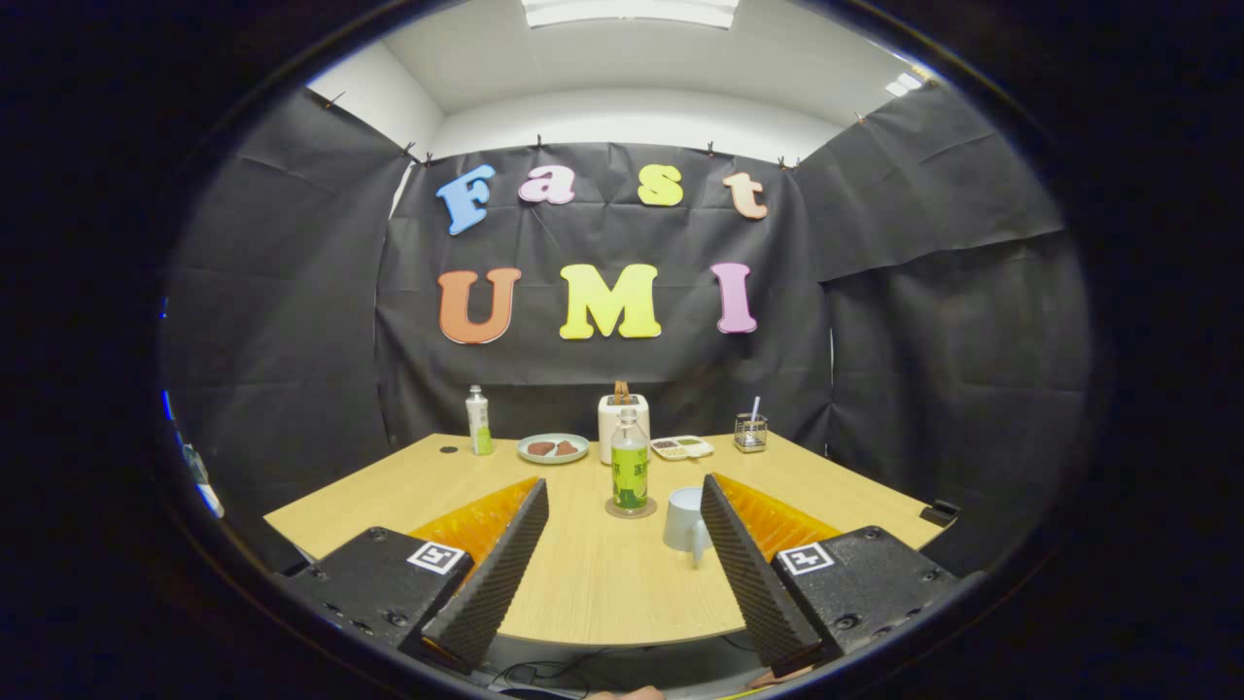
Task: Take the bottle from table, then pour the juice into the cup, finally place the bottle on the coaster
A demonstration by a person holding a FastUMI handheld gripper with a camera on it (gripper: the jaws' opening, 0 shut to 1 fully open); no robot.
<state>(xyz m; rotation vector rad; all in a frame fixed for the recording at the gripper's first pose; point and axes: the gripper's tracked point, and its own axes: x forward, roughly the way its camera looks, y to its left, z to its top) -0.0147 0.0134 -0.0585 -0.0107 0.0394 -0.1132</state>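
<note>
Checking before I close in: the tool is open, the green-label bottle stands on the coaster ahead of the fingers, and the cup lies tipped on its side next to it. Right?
Not quite. In the gripper view the cup stands upright beside the green-label bottle, not tipped over. The rest holds: the tool is open, and the bottle stands on the coaster ahead of the fingers.

two bottles (pixel 630 460) (pixel 478 420), one cup (pixel 685 521), one plate (pixel 553 448)

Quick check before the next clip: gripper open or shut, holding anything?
Gripper: open, fingers spread wide, holding nothing. The bottle stands on the coaster beyond the fingers, with the cup beside it.
</note>
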